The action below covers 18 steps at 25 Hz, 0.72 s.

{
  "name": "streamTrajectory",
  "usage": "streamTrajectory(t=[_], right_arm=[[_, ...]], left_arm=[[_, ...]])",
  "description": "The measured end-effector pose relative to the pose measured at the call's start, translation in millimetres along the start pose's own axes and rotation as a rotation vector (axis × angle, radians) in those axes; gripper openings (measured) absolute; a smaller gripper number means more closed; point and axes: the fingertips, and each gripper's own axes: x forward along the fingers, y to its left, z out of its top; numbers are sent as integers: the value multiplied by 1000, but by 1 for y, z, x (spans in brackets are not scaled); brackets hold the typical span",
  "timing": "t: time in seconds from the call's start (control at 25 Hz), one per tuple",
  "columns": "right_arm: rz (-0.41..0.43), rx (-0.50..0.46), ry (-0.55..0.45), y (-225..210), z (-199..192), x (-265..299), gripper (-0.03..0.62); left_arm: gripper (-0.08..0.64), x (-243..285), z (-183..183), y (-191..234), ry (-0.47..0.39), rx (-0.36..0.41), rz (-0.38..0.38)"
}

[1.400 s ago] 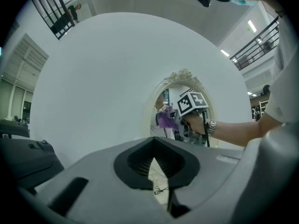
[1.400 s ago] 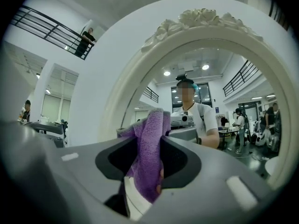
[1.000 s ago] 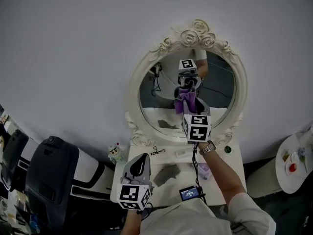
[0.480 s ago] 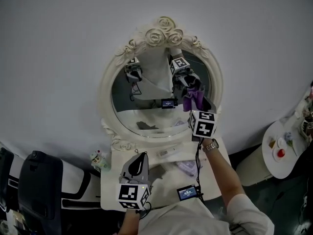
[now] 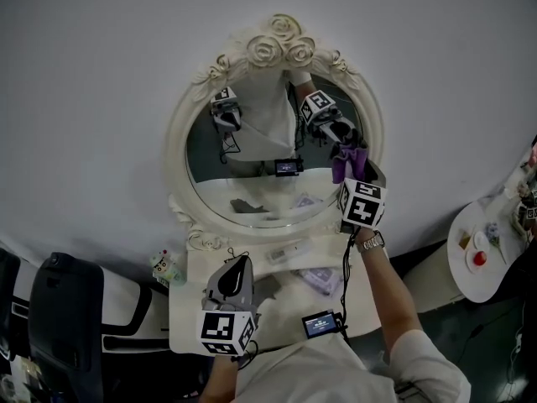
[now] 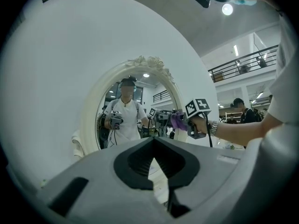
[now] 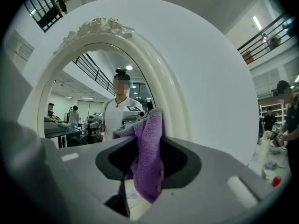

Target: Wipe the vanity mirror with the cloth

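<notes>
Head view: the right gripper (image 5: 351,173) clamps the purple cloth (image 5: 347,158) at the 3 o'clock edge of the vanity mirror (image 5: 243,183), apparently on the glass. The left gripper (image 5: 237,263) hangs over the vanity top (image 5: 189,300) at 6 o'clock. Left gripper view: jaws closed, empty. Right gripper view: the cloth is bunched between the pads. Good wiping likely needs steady, flat pressure and overlapping passes toward 9 o'clock.

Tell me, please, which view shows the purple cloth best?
Right gripper view: the purple cloth fills its centre, clamped in the right gripper. The head view shows it small by the mirror; the left gripper view, tiny.
</notes>
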Motion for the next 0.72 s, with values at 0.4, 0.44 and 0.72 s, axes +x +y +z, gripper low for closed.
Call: streamTrajectory(t=[0.4, 0.44, 0.72], right_arm=[[118, 136, 14, 50, -3, -19, 161], [162, 142, 18, 68, -3, -22, 161], [420, 36, 60, 213, -28, -36, 161]], left_arm=[[3, -26, -6, 27, 13, -8, 80], [3, -30, -7, 30, 14, -9, 90], [3, -64, -9, 61, 5, -29, 215]])
